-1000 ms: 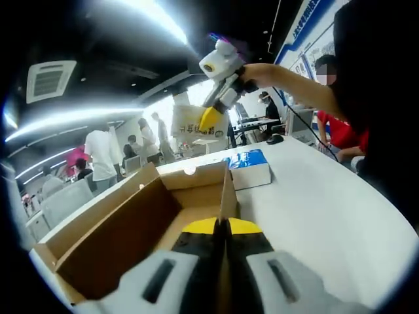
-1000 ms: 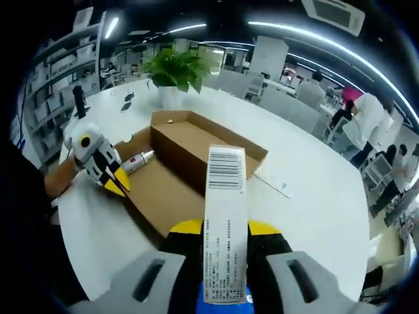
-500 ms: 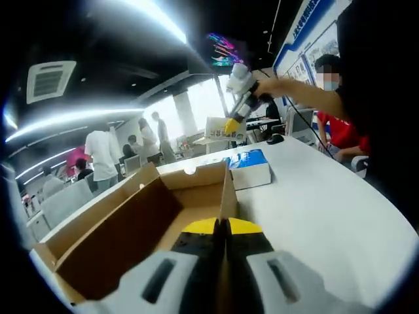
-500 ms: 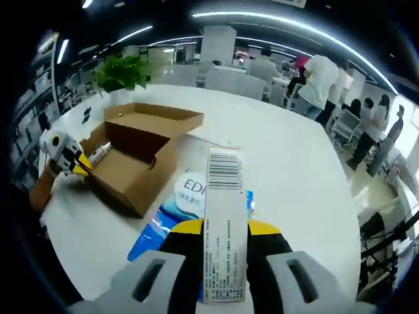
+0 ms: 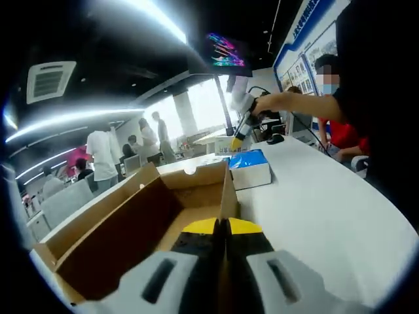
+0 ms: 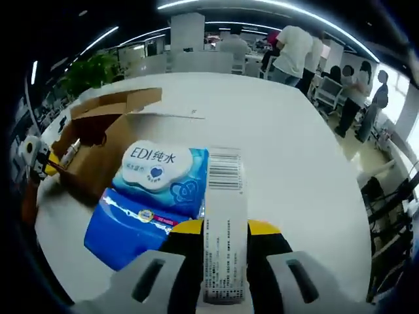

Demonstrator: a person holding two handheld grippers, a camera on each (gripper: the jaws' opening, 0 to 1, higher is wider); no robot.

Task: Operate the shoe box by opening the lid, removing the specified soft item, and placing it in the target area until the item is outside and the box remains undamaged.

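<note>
Between the right tool's [image 6: 222, 226] jaws, a white barcoded pack [image 6: 224, 222] is clamped; the left tool [image 5: 219, 226] is shut on the cardboard shoe box [image 5: 141, 226] wall.

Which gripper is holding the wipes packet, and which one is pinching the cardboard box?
The right gripper holds the white barcoded packet, above the blue wipes pack on the table. The left gripper is shut on the box wall.

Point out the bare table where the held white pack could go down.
Bare white table lies beyond and right of the blue wipes pack. Left of it the open cardboard box crowds the surface. The right gripper holds the white pack.
</note>
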